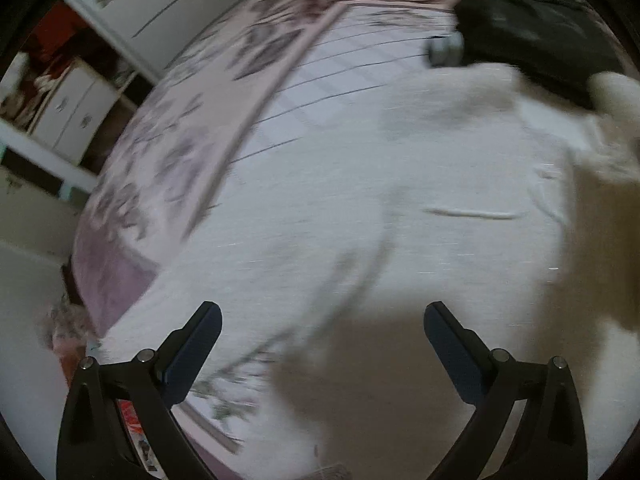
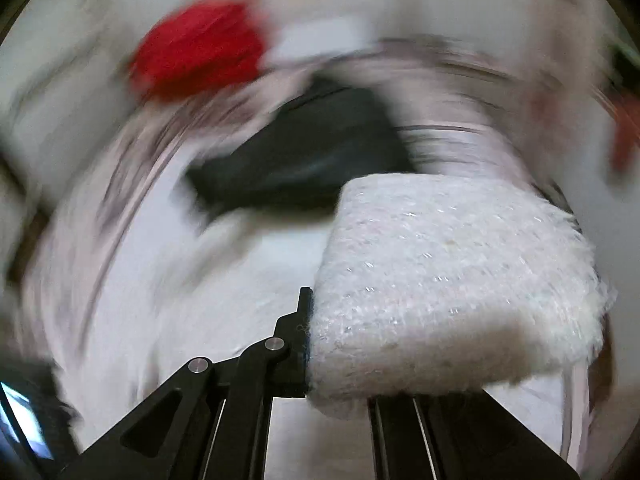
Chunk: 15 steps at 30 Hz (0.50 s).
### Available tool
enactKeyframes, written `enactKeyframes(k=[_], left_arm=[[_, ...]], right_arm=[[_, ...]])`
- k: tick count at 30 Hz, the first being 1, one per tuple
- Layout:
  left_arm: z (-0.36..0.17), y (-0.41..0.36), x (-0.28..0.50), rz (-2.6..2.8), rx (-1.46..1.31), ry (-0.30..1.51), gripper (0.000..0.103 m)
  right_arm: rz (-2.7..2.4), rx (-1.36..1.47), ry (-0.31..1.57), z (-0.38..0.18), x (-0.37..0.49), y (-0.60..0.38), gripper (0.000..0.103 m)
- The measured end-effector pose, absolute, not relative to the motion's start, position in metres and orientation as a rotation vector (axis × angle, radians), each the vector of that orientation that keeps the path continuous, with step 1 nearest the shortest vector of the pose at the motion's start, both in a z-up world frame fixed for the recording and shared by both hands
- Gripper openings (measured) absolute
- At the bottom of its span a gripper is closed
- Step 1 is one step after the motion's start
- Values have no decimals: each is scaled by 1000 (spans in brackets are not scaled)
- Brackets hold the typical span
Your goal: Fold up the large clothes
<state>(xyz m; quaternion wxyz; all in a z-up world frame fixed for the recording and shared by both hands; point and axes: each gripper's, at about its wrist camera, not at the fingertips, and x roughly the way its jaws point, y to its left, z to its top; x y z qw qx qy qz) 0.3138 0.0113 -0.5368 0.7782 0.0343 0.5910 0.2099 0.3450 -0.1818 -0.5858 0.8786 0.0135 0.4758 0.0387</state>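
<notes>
Right tongs (image 2: pixel 320 344) carry a cuff of the white sweater (image 1: pixel 400 200) while the left tongs (image 1: pixel 322 344) hang wide open and empty above it.

The sweater lies spread on the bed (image 1: pixel 168 148), its length seemingly running from the left camera toward the dark garment (image 1: pixel 532 32). The right tongs are clamped on the fuzzy end, probably lifting the sleeve to fold it inward; blur hides its direction.

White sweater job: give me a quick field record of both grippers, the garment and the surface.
left gripper: open, empty, above the cloth
right gripper: shut on white sweater, a fuzzy fold
garment body: spread flat on the bedspread
black garment: at the far edge
image quality: both views motion-blurred
</notes>
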Motion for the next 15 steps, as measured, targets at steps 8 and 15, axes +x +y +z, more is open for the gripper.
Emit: enactKeyframes(k=[8, 15], left_arm=[[-559, 64, 292, 477, 44, 1362, 103], [-538, 37, 311, 377, -4, 1311, 103]], right_arm=[[377, 102, 1424, -694, 338, -81, 53], [-17, 472, 1329, -645, 272, -242, 64]])
